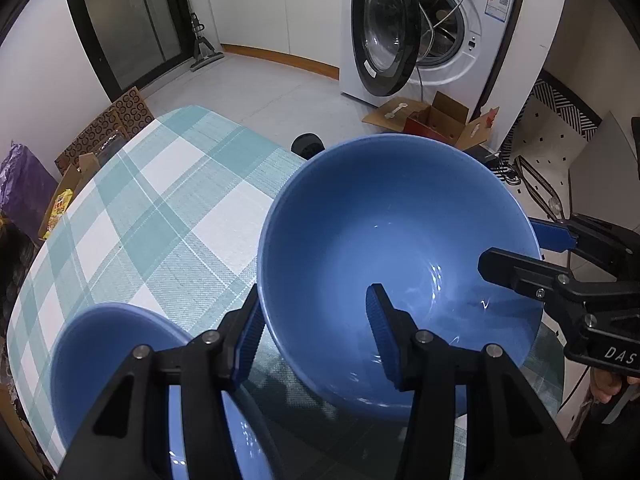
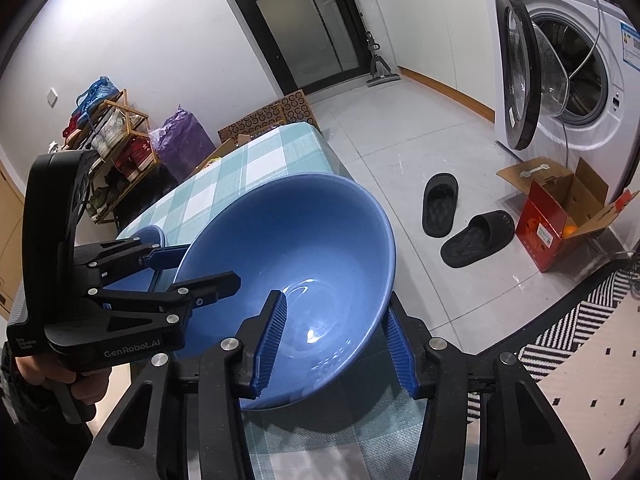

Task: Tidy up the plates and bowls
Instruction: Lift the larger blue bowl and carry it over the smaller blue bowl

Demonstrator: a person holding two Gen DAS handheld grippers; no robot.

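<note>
Straddling the rim of the large blue bowl [image 1: 400, 248] on the checked table [image 1: 160, 208], left gripper [image 1: 316, 332] and right gripper [image 2: 334, 340] each bracket its wall without visibly pinching, so uneven lifting could tip it onto the small bowl [image 1: 112, 344].

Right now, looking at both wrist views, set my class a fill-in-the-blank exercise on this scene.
The large bowl is coloured ____.
The washing machine door stands ____.
Two black ____ lie on the floor.
The left gripper and right gripper each straddle the large bowl's ____.
Missing: blue; open; slippers; rim.
</note>
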